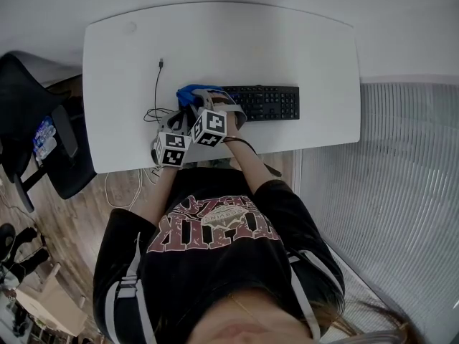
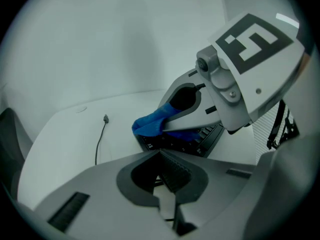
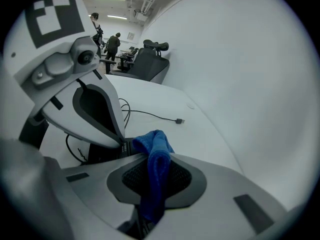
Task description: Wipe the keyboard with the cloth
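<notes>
Left gripper [image 2: 161, 156]: jaws closed, empty
Right gripper [image 3: 152, 159]: jaws clamped on blue fabric cloth [image 3: 156, 149]
Black oblong keyboard [image 1: 265, 102]: long axis left-right

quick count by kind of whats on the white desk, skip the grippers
keyboard: 1
blue cloth: 1 (held in the right gripper's jaws at the keyboard's left end)
black cable: 1
total: 3
</notes>
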A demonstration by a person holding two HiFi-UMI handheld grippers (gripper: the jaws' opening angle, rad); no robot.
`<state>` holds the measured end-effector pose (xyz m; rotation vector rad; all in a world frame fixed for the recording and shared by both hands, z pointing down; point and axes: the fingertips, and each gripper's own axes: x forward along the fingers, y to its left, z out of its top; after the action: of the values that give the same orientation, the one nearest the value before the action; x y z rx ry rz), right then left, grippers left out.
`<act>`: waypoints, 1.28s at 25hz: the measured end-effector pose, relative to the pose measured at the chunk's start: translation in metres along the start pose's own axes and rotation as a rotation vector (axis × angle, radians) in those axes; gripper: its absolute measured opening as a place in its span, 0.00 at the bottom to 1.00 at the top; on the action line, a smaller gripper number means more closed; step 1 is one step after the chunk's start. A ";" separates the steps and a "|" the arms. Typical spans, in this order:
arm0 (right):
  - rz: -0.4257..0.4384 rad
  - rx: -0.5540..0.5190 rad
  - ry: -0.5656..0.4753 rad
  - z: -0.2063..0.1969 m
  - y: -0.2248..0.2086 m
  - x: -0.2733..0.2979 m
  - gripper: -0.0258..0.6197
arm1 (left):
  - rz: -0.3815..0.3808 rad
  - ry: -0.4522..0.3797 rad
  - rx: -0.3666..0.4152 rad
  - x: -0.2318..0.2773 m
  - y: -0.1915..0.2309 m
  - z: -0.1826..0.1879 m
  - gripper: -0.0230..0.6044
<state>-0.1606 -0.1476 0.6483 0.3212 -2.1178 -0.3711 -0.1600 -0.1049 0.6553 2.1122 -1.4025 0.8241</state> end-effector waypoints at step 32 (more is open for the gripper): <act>-0.091 0.112 0.081 -0.100 -0.032 -0.044 0.14 | 0.068 0.055 0.002 0.003 -0.004 -0.007 0.08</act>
<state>-0.0499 -0.1751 0.6549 0.4915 -2.0527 -0.2875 -0.1565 -0.1006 0.6625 2.0373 -1.4520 0.9037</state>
